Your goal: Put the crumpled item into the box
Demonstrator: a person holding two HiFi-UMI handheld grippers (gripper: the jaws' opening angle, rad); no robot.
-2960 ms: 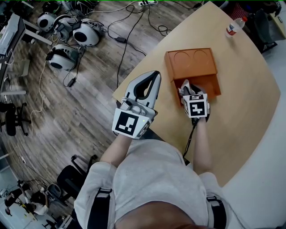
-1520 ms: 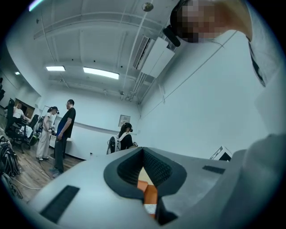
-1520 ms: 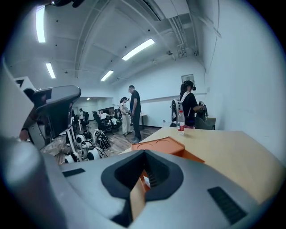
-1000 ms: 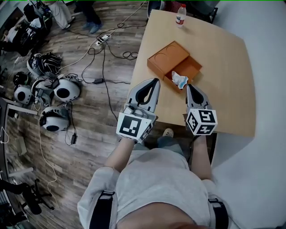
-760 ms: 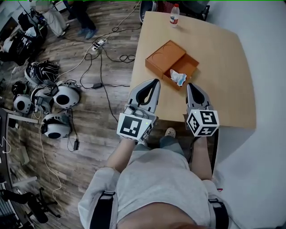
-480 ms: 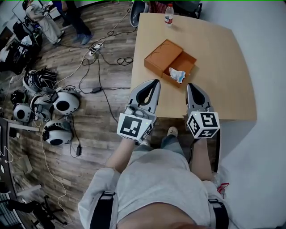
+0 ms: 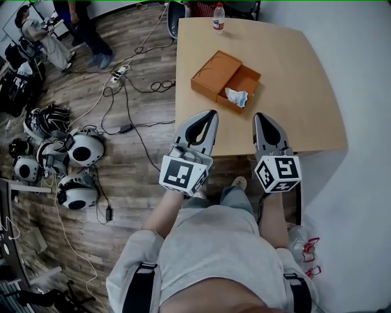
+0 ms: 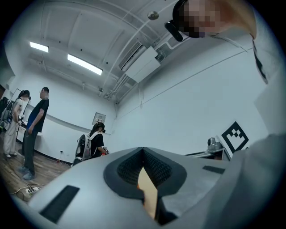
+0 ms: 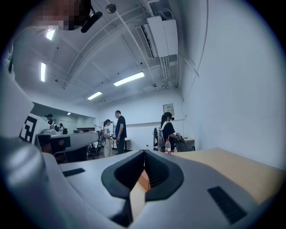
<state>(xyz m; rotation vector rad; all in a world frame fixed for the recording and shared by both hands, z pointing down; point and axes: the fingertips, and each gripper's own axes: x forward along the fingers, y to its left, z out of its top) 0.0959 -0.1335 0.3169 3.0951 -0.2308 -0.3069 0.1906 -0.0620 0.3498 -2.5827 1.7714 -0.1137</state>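
Left gripper is clenched, tips meeting, nothing between them. Right gripper is also clamped closed and empty. Both are held side by side over the near edge of the table, clear of the box and pointing toward it. The crumpled item, white with some blue, lies inside the box's open half, right beside the covered half with two round imprints. A bottle stands at the table's far edge. Headsets and cables lie on the wood floor to the left.
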